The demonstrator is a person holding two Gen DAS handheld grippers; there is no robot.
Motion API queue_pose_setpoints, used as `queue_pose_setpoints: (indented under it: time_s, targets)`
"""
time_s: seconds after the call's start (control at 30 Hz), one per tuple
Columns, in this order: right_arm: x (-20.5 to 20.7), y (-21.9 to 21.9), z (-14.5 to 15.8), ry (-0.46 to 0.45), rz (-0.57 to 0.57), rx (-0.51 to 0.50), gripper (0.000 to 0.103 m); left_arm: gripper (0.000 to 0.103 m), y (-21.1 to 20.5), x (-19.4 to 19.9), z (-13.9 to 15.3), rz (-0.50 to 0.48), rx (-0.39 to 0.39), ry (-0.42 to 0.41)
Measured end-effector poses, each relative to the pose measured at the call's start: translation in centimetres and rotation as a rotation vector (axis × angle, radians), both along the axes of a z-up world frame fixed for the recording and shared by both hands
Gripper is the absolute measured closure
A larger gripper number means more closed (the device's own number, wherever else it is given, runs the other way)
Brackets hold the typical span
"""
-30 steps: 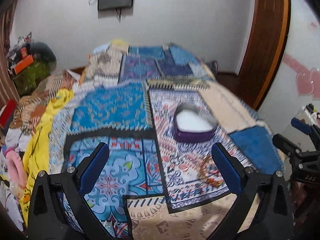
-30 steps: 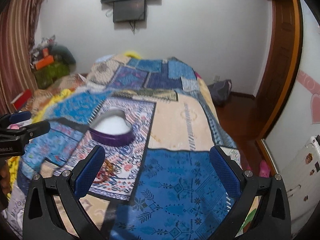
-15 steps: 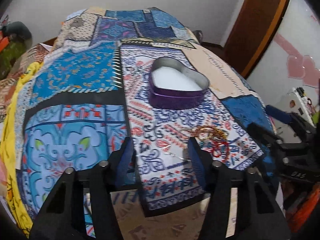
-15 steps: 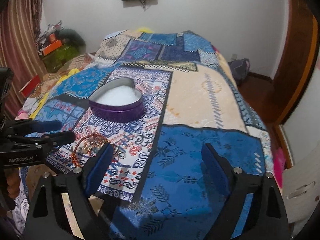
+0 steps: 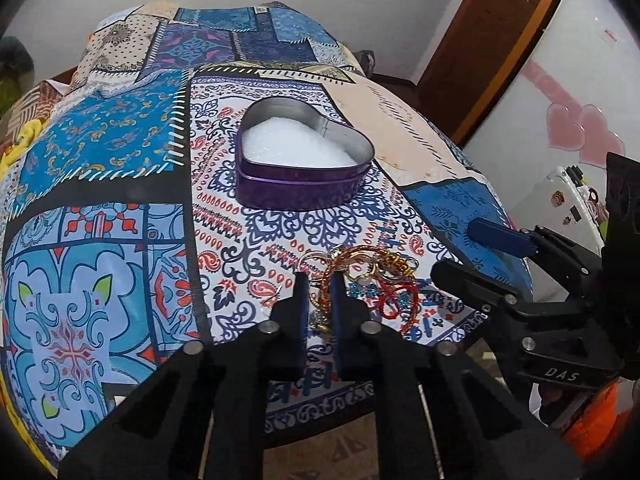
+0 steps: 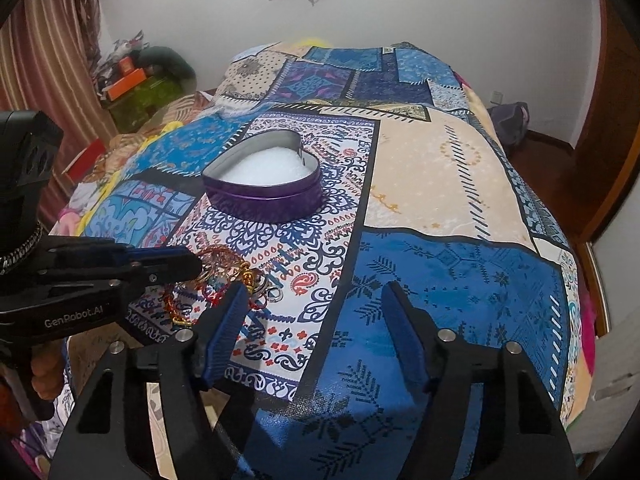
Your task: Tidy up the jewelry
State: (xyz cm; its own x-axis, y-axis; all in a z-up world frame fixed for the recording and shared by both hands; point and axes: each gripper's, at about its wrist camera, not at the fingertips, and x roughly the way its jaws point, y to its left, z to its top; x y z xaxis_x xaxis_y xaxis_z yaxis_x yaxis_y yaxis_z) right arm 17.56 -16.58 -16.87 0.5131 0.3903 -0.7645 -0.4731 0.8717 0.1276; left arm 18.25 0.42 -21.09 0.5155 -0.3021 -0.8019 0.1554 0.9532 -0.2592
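A pile of jewelry (image 5: 372,280), red and gold bangles and rings, lies on the patterned bedspread near the bed's front edge; it also shows in the right wrist view (image 6: 224,276). A purple heart-shaped tin (image 5: 302,164) with white padding sits behind it, also seen in the right wrist view (image 6: 266,184). My left gripper (image 5: 320,284) is nearly shut around a bangle at the pile's left edge. My right gripper (image 6: 316,300) is open and empty, just right of the pile, above the blue patch.
The patchwork bedspread (image 6: 440,168) covers the whole bed. A wooden door frame (image 5: 492,40) and a white fridge (image 5: 560,92) stand to the right. Clutter and a curtain (image 6: 48,64) line the left wall. The bed's front edge lies directly below the grippers.
Both grippers have moved down and forward toward the jewelry pile. My left gripper has closed from wide open onto the pile's left edge. The right gripper has narrowed somewhat.
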Motion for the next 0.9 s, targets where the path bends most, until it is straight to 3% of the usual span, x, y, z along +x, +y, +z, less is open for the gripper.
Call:
queue_pose_setpoints:
  time_s: [0.17, 0.27, 0.6, 0.8, 0.9]
  targets:
    - [0.0, 0.4, 0.0, -0.002, 0.028, -0.014, 0.061, 0.101, 0.0, -0.5, 0.8, 0.008, 0.018, -0.048]
    - [0.0, 0.8, 0.0, 0.000, 0.053, -0.013, 0.068, 0.101, 0.4, -0.9, 1.6, 0.013, 0.007, -0.074]
    - [0.6, 3.5, -0.3, 0.016, 0.158, -0.021, 0.075, 0.101, 2.9, -1.9, 3.5, 0.080, -0.011, -0.141]
    - [0.7, 4.9, -1.4, 0.034, 0.229, -0.050, 0.077, 0.101, 3.9, -1.9, 2.7, 0.102, -0.025, -0.117]
    - [0.7, 5.0, -1.5, 0.044, 0.239, -0.049, 0.083, 0.101, 4.0, -2.0, 2.2, 0.104, -0.027, -0.107]
